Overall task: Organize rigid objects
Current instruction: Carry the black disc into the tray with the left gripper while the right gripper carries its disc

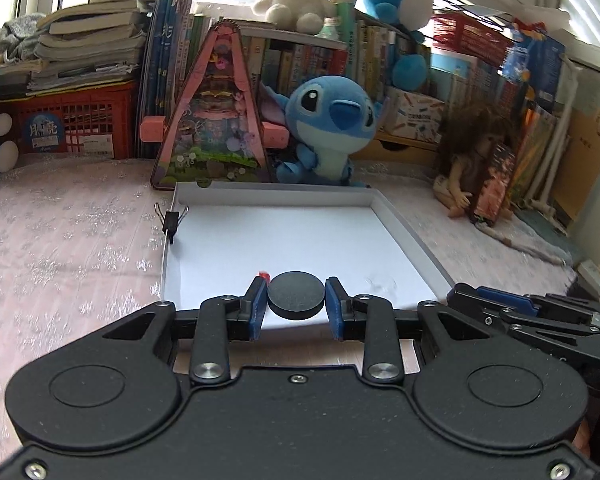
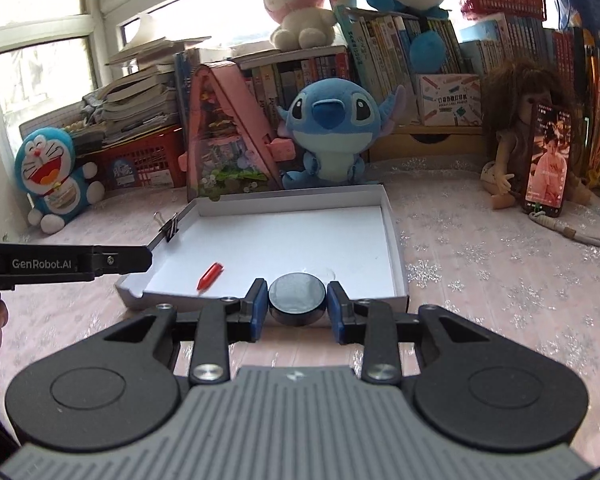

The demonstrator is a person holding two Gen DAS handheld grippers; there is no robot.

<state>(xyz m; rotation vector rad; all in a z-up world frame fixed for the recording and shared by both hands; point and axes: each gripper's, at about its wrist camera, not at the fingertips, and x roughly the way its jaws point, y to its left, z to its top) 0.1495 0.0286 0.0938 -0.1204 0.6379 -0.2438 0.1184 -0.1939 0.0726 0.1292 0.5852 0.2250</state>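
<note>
In the white box point(image 2: 396, 256), red crayon point(image 2: 210, 275) lies diagonally, tip near-left.

Your left gripper point(image 1: 296, 298) has its blue pads point(image 1: 257, 309) closed against a dark round disc point(image 1: 296, 294) held between the fingertips. Your right gripper point(image 2: 297, 300) does likewise, pads point(image 2: 337, 312) pinching its own disc point(image 2: 297, 298).

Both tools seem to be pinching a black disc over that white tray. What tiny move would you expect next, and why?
Probably open the right tool a little to drop its black disc. It is held at the white tray's near edge, just above the floor, near the red piece. The left tool likewise holds its own disc.
</note>
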